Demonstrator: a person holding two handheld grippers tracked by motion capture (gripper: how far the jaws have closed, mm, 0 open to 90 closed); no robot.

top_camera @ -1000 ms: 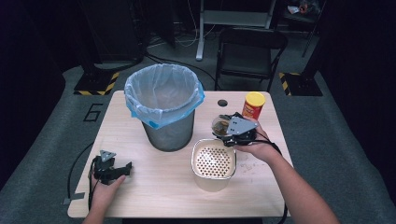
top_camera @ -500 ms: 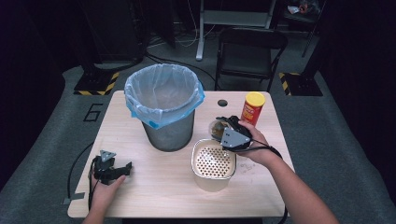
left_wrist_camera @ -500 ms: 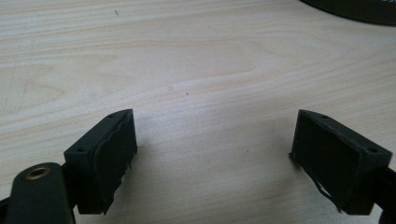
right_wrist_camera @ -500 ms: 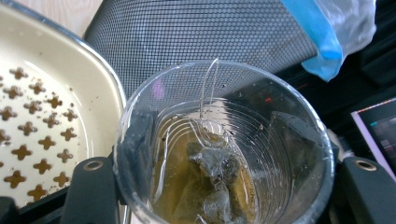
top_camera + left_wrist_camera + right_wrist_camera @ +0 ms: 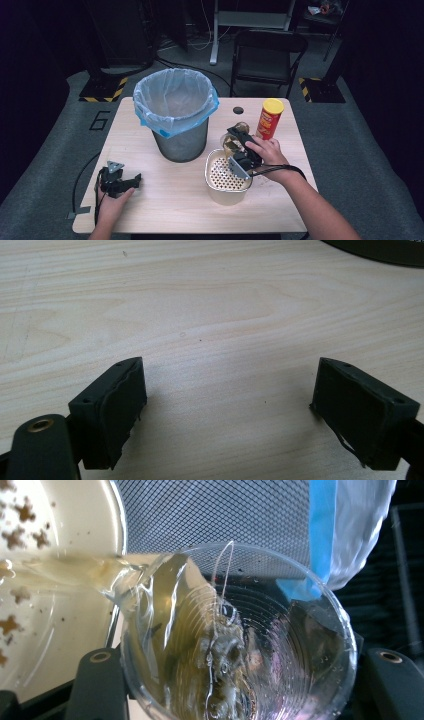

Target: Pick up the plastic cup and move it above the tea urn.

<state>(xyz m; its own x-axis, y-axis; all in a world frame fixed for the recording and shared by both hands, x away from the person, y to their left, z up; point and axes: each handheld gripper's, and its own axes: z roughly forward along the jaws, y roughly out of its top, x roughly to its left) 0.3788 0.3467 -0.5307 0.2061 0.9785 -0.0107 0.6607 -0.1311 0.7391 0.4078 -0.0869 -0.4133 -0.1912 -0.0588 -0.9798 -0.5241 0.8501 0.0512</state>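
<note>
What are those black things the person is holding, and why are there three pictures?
A person sits at a wooden table and holds a pinching tool in each hand. Each tool has two black jaws that squeeze things, like big tweezers.

One picture comes from a camera up high, looking down on the table. The other two come from little cameras riding on the tools, so you see the jaws up close.

On the table stand a mesh bin lined with a plastic bag, a yellow-lidded red can, and a pale strainer pot.

The right tool squeezes a clear plastic cup, tipped so yellowish liquid pours into the pot. Something soggy sits in the cup; I cannot tell what.

The left tool rests on the table, jaws open, holding nothing.
</note>
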